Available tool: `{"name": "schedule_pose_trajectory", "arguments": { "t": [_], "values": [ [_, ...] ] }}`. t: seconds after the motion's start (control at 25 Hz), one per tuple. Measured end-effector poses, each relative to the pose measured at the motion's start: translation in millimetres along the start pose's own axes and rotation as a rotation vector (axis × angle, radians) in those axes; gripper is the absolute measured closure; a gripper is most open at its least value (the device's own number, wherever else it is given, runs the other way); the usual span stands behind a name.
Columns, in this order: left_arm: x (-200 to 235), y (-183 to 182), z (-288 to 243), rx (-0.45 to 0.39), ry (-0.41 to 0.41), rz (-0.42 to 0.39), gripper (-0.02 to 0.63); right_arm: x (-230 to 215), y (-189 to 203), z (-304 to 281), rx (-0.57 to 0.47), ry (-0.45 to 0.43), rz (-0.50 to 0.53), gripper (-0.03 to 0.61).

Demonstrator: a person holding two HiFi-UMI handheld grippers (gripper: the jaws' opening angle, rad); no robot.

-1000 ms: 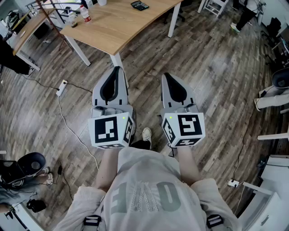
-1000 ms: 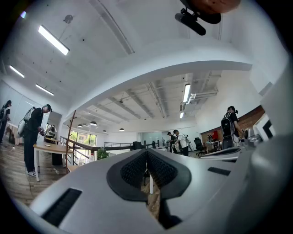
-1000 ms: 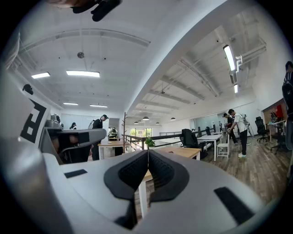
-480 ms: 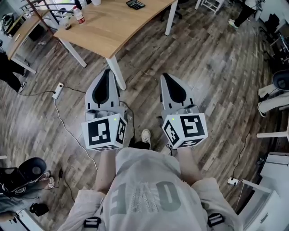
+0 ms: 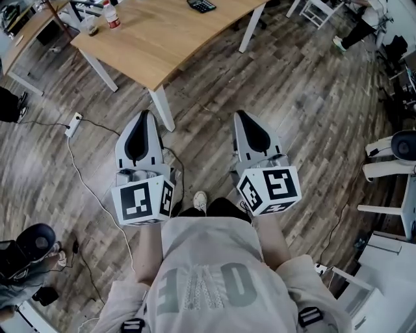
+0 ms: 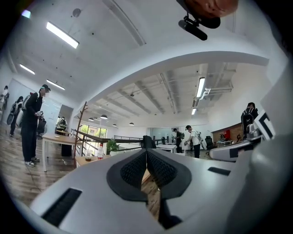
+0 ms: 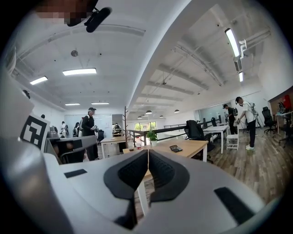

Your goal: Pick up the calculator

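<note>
The black calculator (image 5: 201, 5) lies on the far side of a light wooden table (image 5: 156, 45), at the top edge of the head view. It also shows small on the tabletop in the right gripper view, calculator (image 7: 176, 148). My left gripper (image 5: 144, 114) and right gripper (image 5: 241, 114) are held side by side over the wooden floor, short of the table's near corner and well away from the calculator. Both point level towards the table. The left gripper (image 6: 146, 151) has its pads pressed together with nothing between them, and so does the right gripper (image 7: 148, 153).
A bottle (image 5: 112, 15) and a cup (image 5: 90, 27) stand at the table's left end. A white table leg (image 5: 162, 109) stands just ahead between the grippers. A power strip (image 5: 73, 123) with its cable lies on the floor at left. Chairs (image 5: 393, 153) stand at right, and people stand in the background.
The table and its leg have come nearer in the head view. The left gripper has drifted left and lower in the picture. Both grippers stay shut and empty.
</note>
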State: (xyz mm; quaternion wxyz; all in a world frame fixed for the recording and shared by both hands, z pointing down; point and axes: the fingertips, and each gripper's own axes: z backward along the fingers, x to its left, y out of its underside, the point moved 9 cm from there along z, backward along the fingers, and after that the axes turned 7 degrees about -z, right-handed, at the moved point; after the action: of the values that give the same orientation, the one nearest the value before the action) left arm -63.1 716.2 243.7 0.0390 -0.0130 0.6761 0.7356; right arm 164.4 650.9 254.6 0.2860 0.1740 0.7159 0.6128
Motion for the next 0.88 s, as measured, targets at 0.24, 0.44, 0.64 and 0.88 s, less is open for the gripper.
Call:
{"name": "schedule_pose_trajectory", "arguments": {
  "t": [0.24,0.44,0.64,0.88],
  "values": [
    [17,5,-25,-0.005,-0.040,-0.001,0.604,-14,-1,-24,-0.007,-0.005,0.001,0.557],
    [12,3,-58,-0.048,-0.062,-0.019,0.604,-47,-9,-56,-0.074,-0.017,0.007,0.557],
    [-5,16,-109,-0.050,-0.077,-0.029,0.604,-89,-18,-98,-0.087,-0.067,0.002,0.557],
    [-10,5,-195,-0.083,-0.100,-0.041,0.604,-140,-45,-170,-0.096,-0.118,0.036,0.557]
  ]
}}
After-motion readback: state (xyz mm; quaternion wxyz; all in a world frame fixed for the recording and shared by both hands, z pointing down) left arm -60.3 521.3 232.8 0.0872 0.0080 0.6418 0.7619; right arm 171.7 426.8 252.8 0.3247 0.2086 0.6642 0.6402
